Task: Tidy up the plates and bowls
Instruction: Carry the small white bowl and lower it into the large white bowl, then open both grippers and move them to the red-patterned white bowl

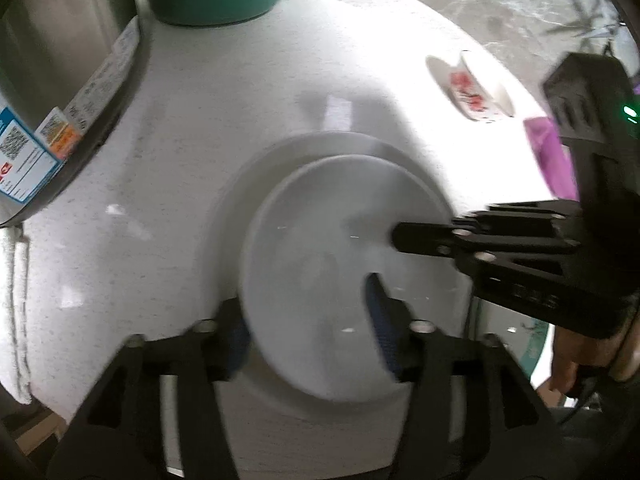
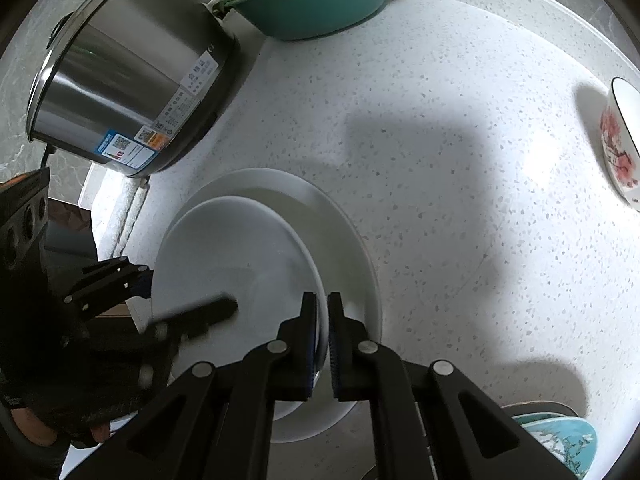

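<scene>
Both wrist fisheyes steeply down and close over the speckled tabletop (image 2: 460, 128), from opposite sides, sharing the stacked white plates (image 1: 320, 240), rice cooker (image 2: 132, 80)

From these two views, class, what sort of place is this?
Probably a home kitchen: a speckled white stone counter holds a stainless-steel cooker pot, a teal basin of leafy greens and stacked white plates.

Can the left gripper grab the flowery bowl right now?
Probably not yet. The left gripper is open around the small white plate, and the flowery bowl sits far across the bare counter; nothing blocks it.
</scene>
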Demonstrator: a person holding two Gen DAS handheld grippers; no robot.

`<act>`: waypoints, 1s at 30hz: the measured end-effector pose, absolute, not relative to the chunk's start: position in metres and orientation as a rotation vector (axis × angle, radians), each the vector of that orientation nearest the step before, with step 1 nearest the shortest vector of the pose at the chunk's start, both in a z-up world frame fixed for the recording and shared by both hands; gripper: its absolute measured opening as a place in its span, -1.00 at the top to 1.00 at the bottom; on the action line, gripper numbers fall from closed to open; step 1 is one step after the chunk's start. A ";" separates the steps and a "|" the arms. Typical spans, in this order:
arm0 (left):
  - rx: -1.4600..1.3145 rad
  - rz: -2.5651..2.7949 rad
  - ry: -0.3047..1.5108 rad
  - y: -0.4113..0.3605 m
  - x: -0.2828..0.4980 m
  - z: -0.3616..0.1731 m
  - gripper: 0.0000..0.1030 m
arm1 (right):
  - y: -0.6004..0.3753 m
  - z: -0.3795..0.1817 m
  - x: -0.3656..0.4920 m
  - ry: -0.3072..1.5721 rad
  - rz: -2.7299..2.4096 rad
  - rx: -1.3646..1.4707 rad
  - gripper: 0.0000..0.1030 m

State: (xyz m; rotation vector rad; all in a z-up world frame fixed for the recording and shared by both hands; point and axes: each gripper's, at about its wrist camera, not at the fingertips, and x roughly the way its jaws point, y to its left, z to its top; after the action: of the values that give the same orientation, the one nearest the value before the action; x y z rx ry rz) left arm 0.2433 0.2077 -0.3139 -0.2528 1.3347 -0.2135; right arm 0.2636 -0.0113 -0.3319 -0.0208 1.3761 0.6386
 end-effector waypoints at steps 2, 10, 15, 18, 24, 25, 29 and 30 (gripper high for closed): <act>-0.235 -0.229 1.323 0.201 0.242 -0.310 -0.42 | -0.012 -0.332 0.264 1.373 0.641 -0.020 0.90; -0.241 -0.208 1.293 0.205 0.237 -0.290 -0.66 | -0.015 -0.330 0.264 1.360 0.655 0.003 0.83; -0.265 -0.184 1.277 0.217 0.236 -0.272 -0.76 | -0.018 -0.319 0.262 1.322 0.678 0.036 0.47; -0.304 -0.183 1.248 0.225 0.242 -0.254 -0.76 | -0.027 -0.307 0.261 1.297 0.683 0.076 0.02; -0.304 -0.298 1.185 0.209 0.278 -0.215 -0.79 | -0.102 -0.264 0.270 1.204 0.635 0.299 -0.45; -0.298 -0.329 1.180 0.199 0.289 -0.210 -0.79 | -0.118 -0.257 0.272 1.183 0.616 0.333 -0.45; -0.192 -0.459 1.155 0.147 0.343 -0.193 -0.81 | -0.212 -0.229 0.295 1.075 0.437 0.461 -0.60; -0.150 -0.466 1.158 0.129 0.361 -0.192 -0.81 | -0.238 -0.227 0.302 1.060 0.370 0.485 -0.60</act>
State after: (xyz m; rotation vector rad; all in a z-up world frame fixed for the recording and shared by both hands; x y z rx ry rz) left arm 0.3606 0.1292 -0.1922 -0.1501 1.1578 -0.4663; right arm 0.3025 -0.2375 -0.2269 0.4846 1.0597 0.3705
